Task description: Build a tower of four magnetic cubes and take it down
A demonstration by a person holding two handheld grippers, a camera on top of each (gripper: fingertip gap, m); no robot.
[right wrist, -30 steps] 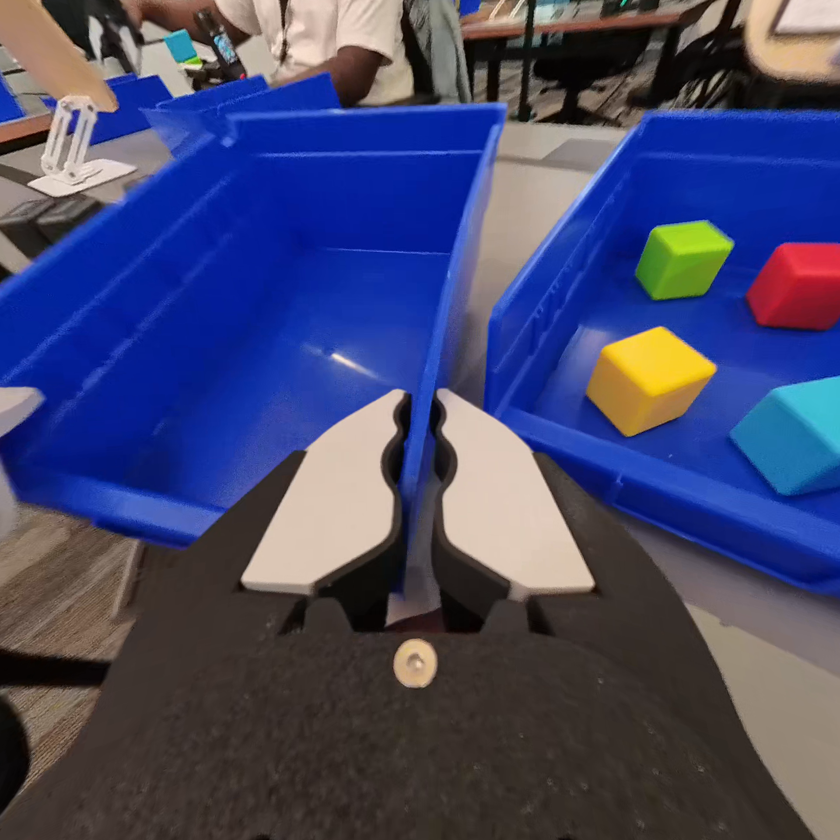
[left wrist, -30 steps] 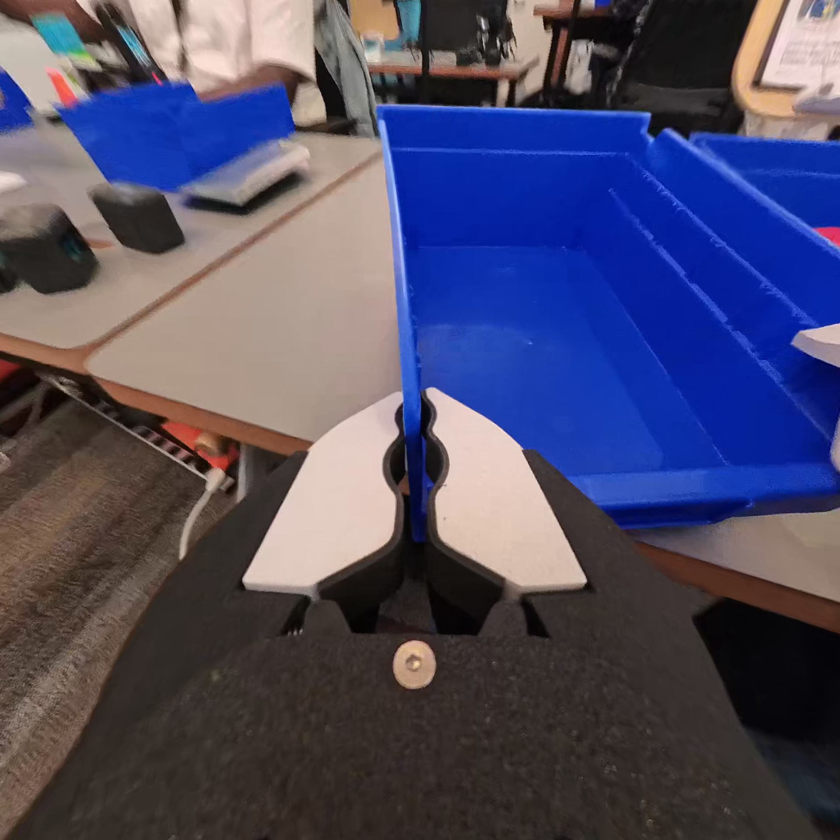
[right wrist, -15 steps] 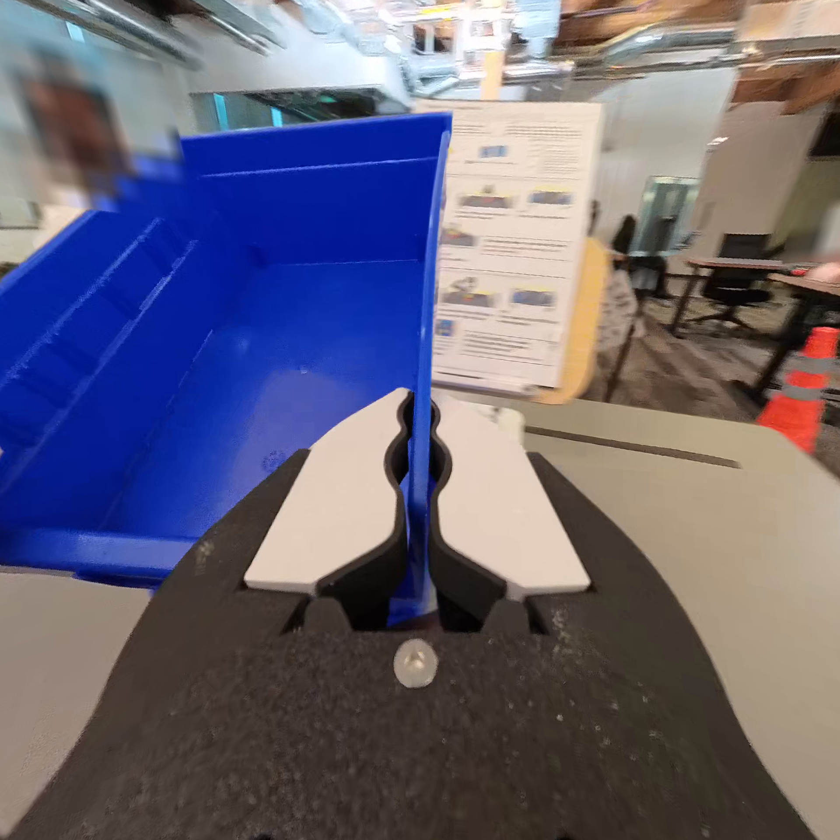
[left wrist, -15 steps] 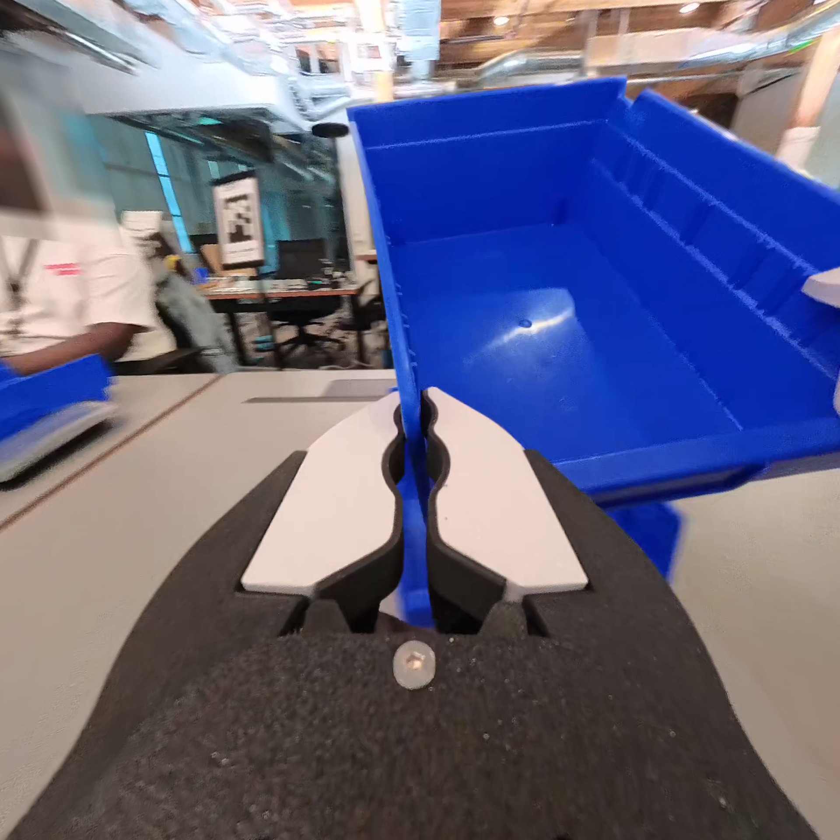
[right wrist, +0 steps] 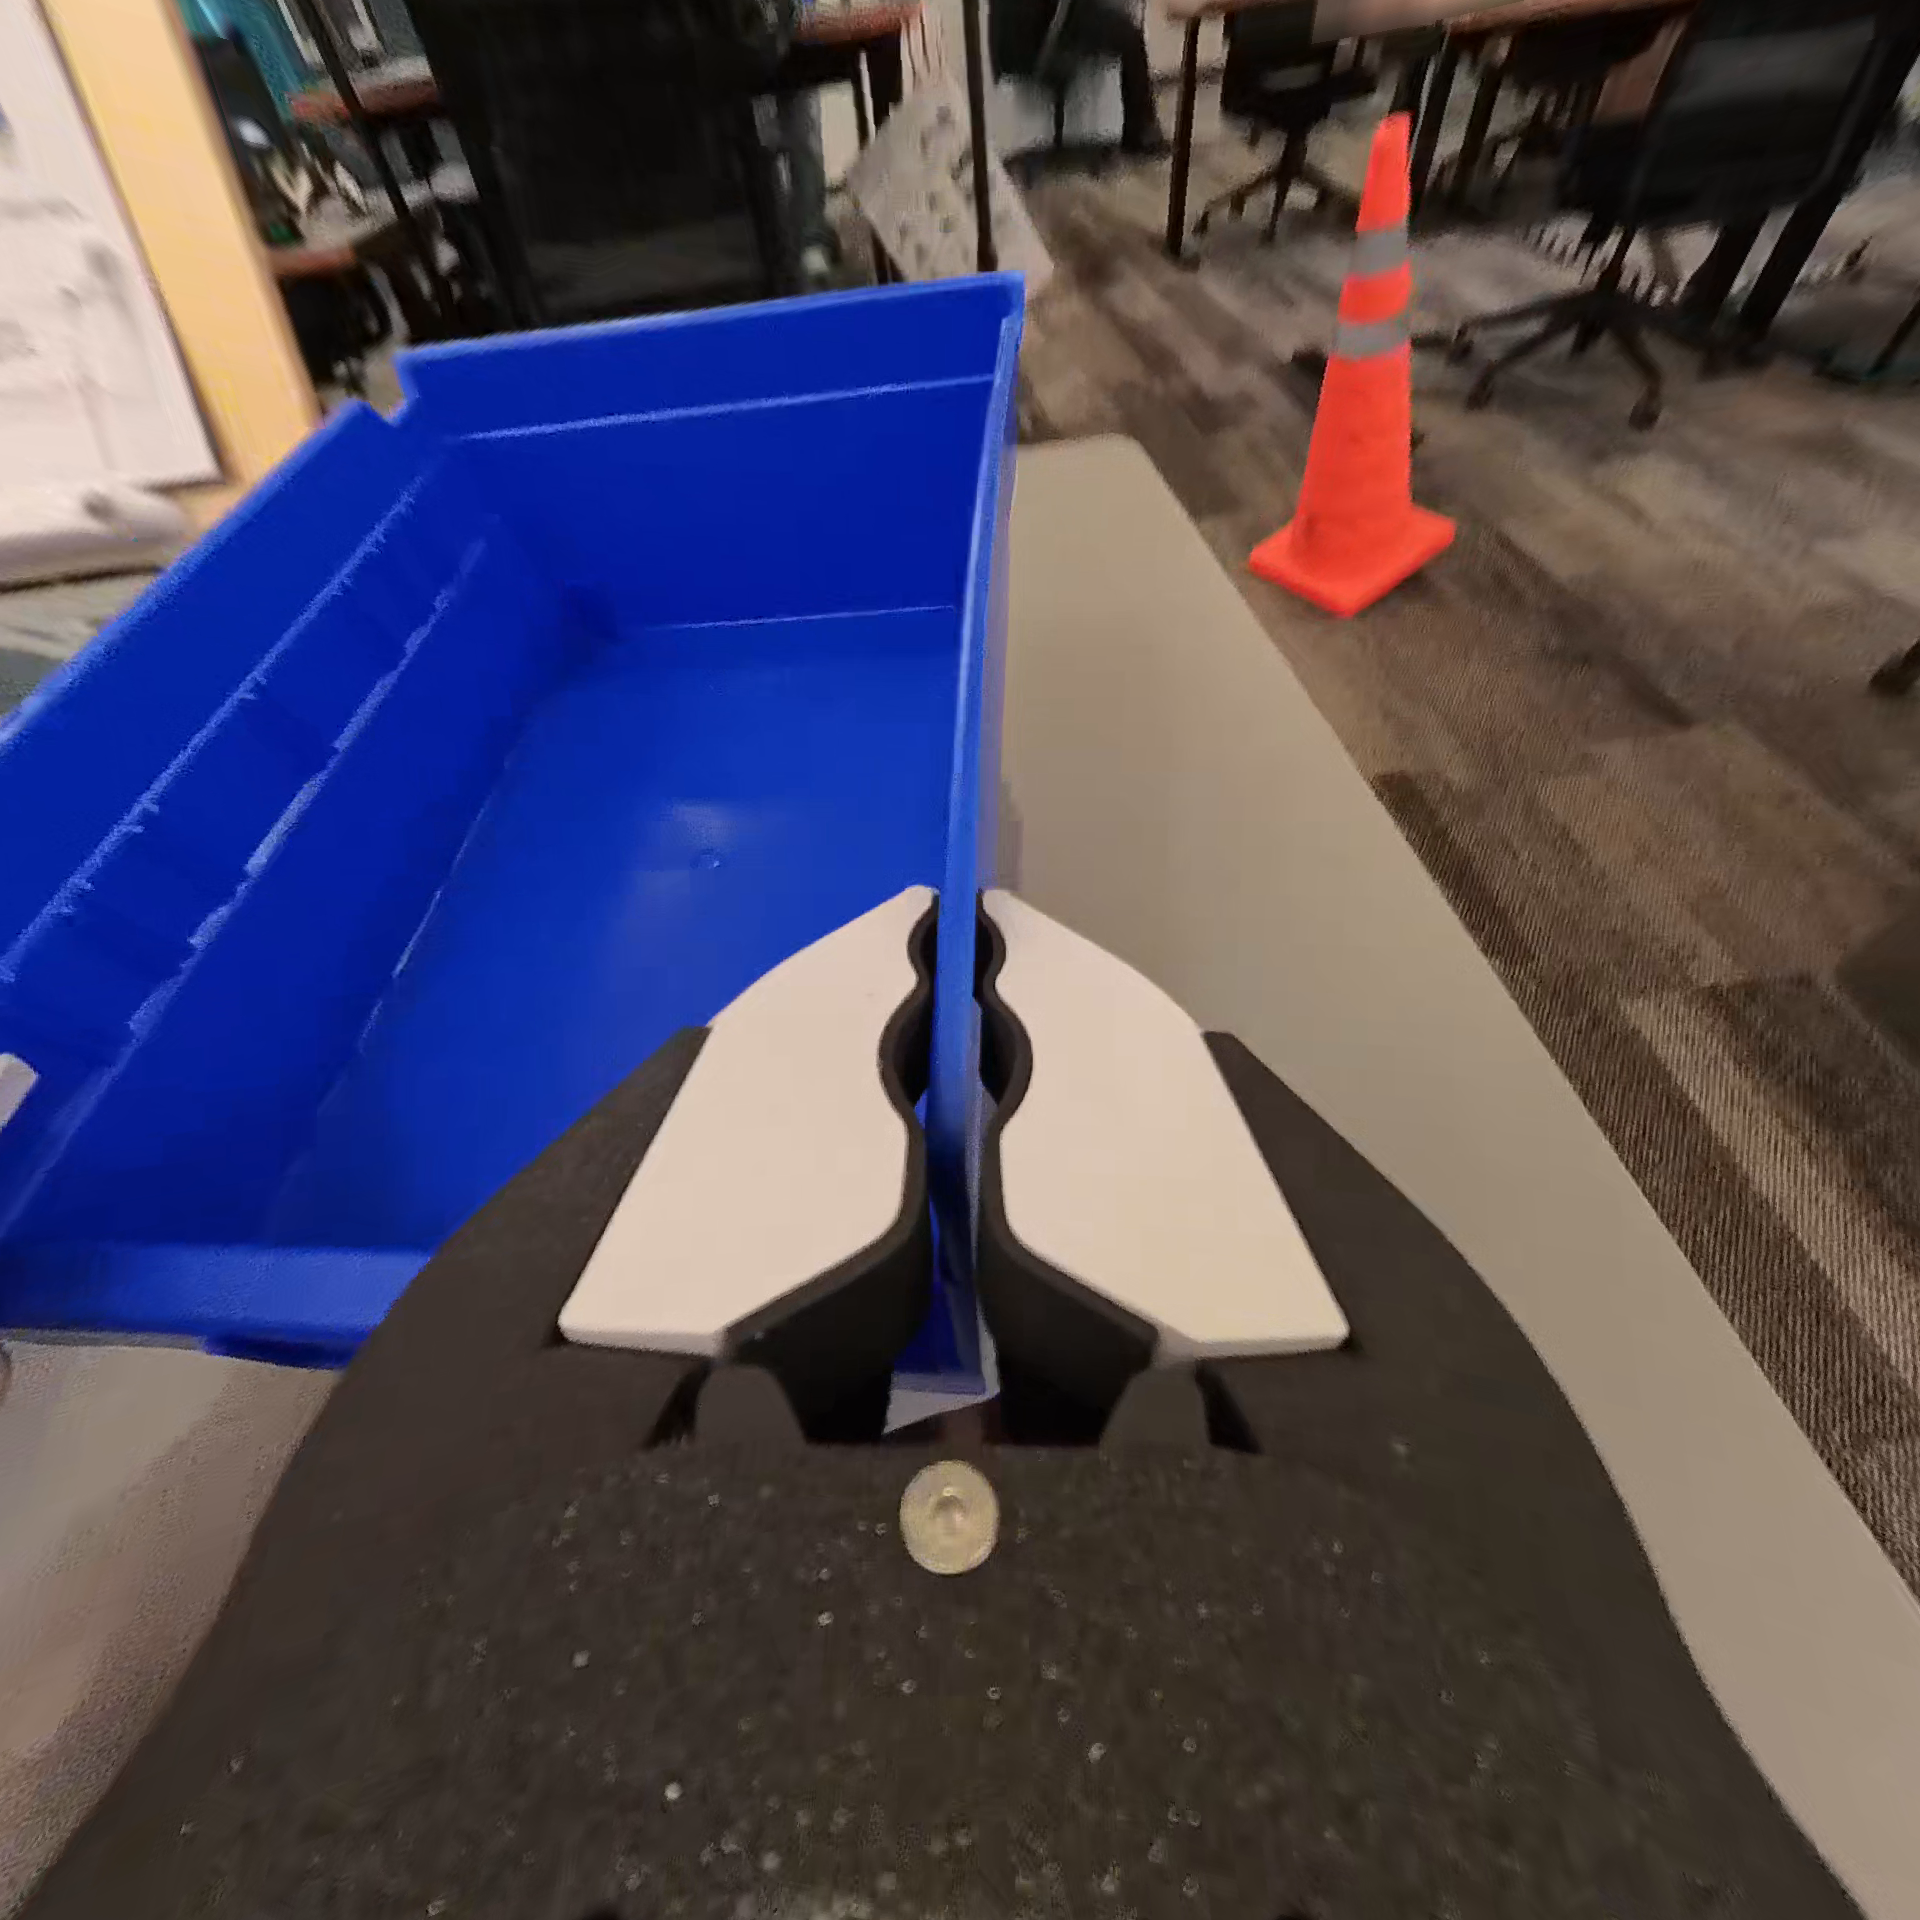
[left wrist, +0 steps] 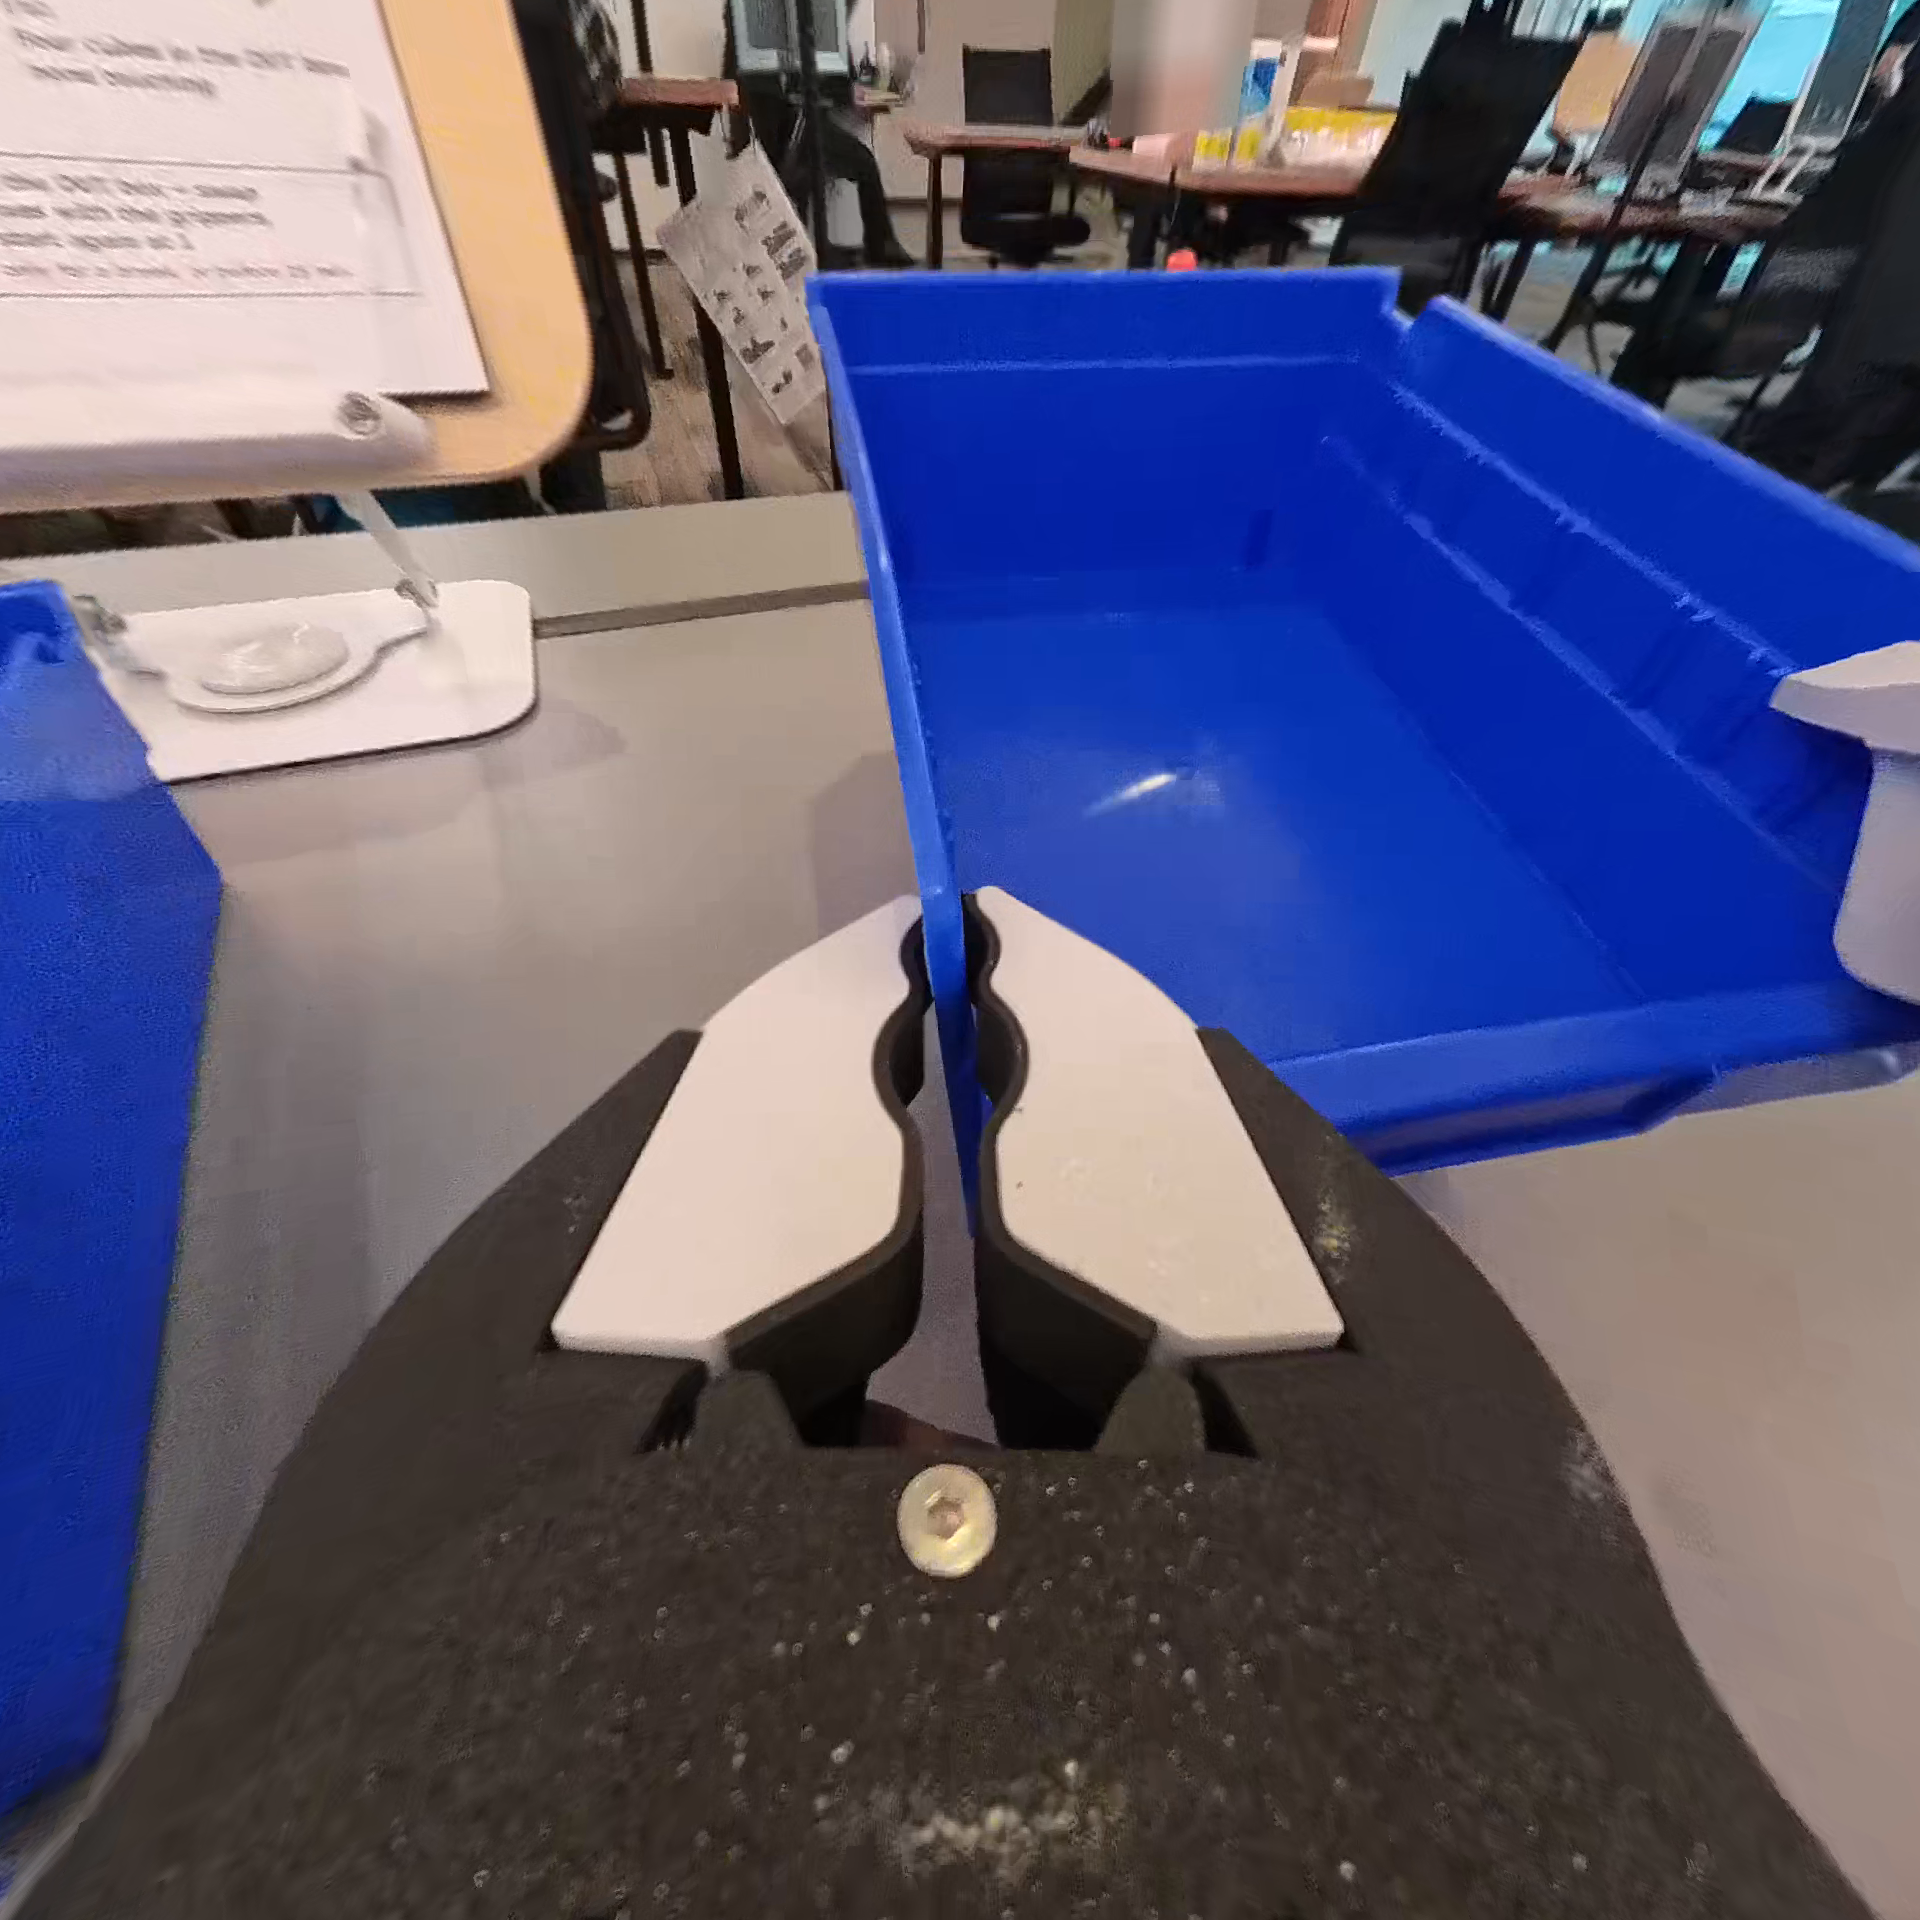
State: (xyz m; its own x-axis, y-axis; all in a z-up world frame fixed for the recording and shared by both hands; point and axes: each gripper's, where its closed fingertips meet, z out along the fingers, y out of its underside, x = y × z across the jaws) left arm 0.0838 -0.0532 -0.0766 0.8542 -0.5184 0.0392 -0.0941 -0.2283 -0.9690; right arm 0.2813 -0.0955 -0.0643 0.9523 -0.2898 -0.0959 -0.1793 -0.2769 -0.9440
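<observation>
Nearest in the left wrist view, the left gripper (left wrist: 943,925) is pinching the left side wall of an empty blue bin (left wrist: 1299,790), its two grey fingers (left wrist: 769,1143) pressing that thin wall from either side near the bin's front corner. In the right wrist view the right gripper (right wrist: 958,914) is doing the same on the bin's (right wrist: 623,831) opposite, right side wall, so the bin is being held between the two tools, one on each wall. The right gripper's grey tip is also showing at the right edge of the left view, against the far wall.

The magnetic cubes are not appearing in either view; the bin's floor is bare and only catching a glint of light.

Under the bin, the grey table (left wrist: 436,935) is running outward. At the left edge of the left view, part of a second blue bin (left wrist: 83,1039) is sitting on it, and beyond that a white stand (left wrist: 343,675) is propping up a board with a printed sheet (left wrist: 187,208); its lines of writing are blurred.

Farther out in the right view, an orange traffic cone (right wrist: 1361,416) with a grey band is standing on the carpet (right wrist: 1662,831) past the table edge. Behind it, desks and black office chairs (right wrist: 1558,260) are filling the room.
</observation>
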